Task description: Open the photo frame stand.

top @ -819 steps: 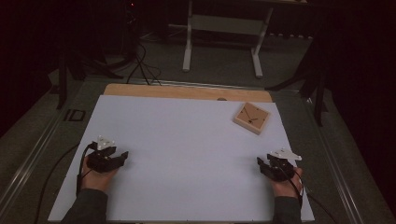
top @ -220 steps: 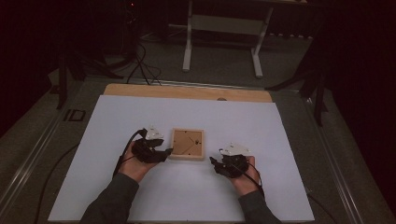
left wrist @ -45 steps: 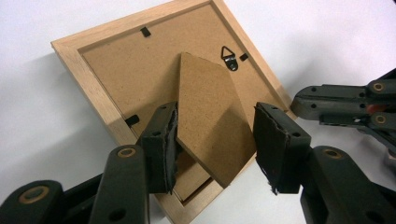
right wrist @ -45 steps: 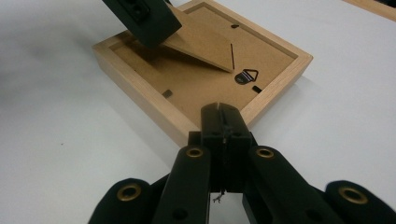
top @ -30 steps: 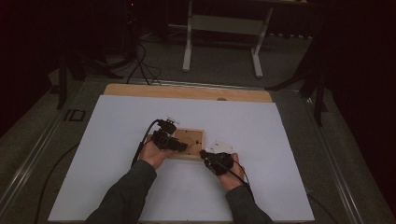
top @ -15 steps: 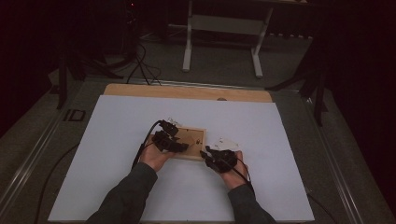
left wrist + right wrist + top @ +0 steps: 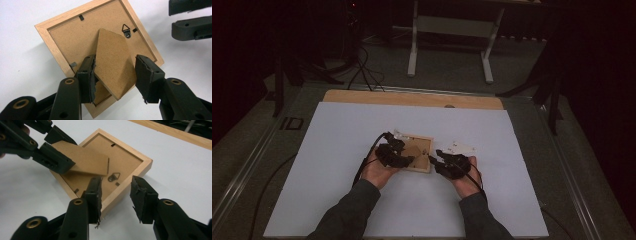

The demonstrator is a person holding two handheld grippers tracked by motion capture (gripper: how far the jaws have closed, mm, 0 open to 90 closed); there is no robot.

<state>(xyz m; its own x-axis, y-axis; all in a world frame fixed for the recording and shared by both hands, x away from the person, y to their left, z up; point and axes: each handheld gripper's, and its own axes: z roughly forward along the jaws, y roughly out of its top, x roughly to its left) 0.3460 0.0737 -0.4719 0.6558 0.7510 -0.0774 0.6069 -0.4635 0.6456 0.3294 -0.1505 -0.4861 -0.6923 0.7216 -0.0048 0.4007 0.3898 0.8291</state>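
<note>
In the high view the picture frame (image 7: pixel 416 152) lies face down near the middle of the white desk (image 7: pixel 337 150), with the left gripper (image 7: pixel 398 156) over its lower left part and the right gripper (image 7: pixel 443 163) just off its lower right corner. In the left gripper view the frame's cardboard easel stand (image 7: pixel 113 67) runs from the upper middle toward the bottom centre, its long axis in line with the gripper; the left gripper (image 7: pixel 115 75) straddles it, the left pad touching the stand's edge, the right pad standing a little apart, so I judge it bracing the stand rather than pinching it. Right of that, in the right gripper view, the frame (image 7: pixel 130 162) sits above and slightly left of the right gripper (image 7: pixel 116 195), whose jaws have just been opening and now stand spread over the frame's near edge with nothing clamped between them. The metal hanger (image 7: pixel 113 176) lies just beyond its left pad. The left gripper is therefore the nearer one to the stand.
</note>
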